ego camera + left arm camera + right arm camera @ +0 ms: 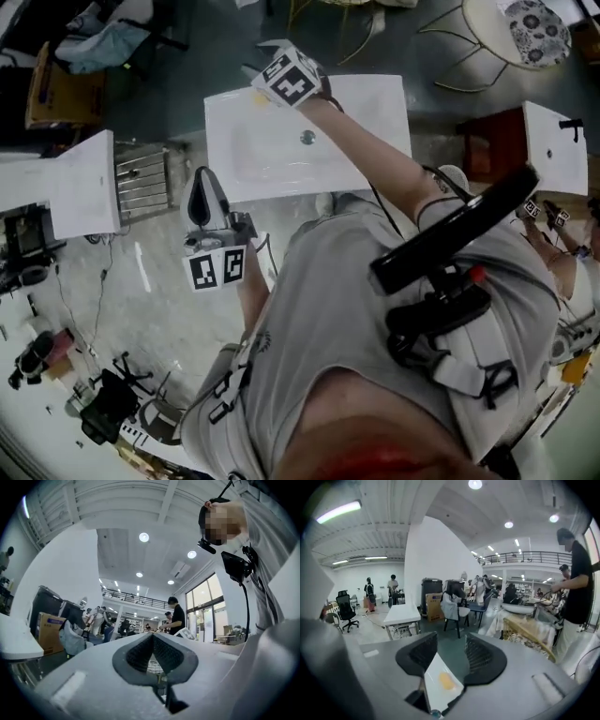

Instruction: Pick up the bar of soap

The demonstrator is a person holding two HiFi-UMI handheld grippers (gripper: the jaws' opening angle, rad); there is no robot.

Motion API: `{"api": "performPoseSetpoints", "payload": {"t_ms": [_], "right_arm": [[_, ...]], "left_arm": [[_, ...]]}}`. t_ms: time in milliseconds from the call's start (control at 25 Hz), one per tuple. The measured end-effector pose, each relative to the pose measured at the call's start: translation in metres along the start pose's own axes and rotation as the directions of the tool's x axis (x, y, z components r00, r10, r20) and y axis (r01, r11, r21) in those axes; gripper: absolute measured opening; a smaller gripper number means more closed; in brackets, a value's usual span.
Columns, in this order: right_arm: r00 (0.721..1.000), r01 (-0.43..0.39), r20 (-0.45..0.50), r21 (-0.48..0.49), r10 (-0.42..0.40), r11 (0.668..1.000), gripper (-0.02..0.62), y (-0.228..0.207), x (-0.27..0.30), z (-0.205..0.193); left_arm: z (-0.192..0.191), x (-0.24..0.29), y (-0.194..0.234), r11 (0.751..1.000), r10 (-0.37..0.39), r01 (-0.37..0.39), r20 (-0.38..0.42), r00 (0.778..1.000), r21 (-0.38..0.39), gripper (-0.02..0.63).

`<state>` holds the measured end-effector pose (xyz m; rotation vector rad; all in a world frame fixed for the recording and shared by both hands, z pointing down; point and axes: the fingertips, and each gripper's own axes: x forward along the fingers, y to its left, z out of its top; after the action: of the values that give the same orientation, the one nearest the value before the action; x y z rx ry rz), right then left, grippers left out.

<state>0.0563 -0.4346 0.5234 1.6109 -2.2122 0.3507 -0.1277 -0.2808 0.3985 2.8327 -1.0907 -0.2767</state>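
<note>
As read from the right gripper view, the right tool (451,641) was held with its jaws spread and nothing pinched. The bar of soap (446,680), a small yellow-orange oval, was seen through the gap, lying flat on the white washbasin surface (433,698) and untouched by either pad.

Item location: the far left corner of that surface, as judged from the head view, where the soap itself was hidden beneath the tool's marker cube (291,80).

Left tool (153,638): pressed together on nothing, pointed upward into the room, held in front of the person (356,309) and off the surface.

Task status: pick-up judged not yet made.

Hazards noted:
- The soap was seen toward the near end of the gap rather than between the pad tips, so a closure made from here could be expected to miss, or to clip one end only.
- A smooth, rounded bar could be squeezed out sideways by slanted pads.
- With the surface edge close by, a nudged bar could be sent to the floor (141,281) — a lower, centred approach was judged necessary.
</note>
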Motion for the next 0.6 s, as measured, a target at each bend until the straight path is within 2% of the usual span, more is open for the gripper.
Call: {"api": "performPoseSetpoints", "payload": {"t_ms": [120, 240, 440, 600], "right_arm": [[0.99, 0.114, 0.084, -0.003, -0.113, 0.994, 0.17, -0.033, -0.086, 0.023], [0.96, 0.236, 0.155, -0.004, -0.233, 0.972, 0.163, -0.06, -0.18, 0.027], [0.877, 0.414, 0.227, 0.092, -0.424, 0.906, 0.135, -0.087, -0.321, 0.015], [0.807, 0.5, 0.25, 0.194, -0.535, 0.844, 0.088, -0.105, -0.416, -0.015]], "left_arm": [[0.007, 0.036, -0.035, 0.991, -0.134, 0.134, 0.029, 0.991, 0.011, -0.002], [0.012, 0.066, -0.076, 0.971, -0.238, 0.237, 0.063, 0.969, 0.025, -0.002], [0.022, 0.105, -0.128, 0.932, -0.361, 0.36, 0.065, 0.93, 0.038, -0.002], [0.016, 0.138, -0.183, 0.887, -0.461, 0.46, 0.037, 0.887, 0.033, -0.002]]}}
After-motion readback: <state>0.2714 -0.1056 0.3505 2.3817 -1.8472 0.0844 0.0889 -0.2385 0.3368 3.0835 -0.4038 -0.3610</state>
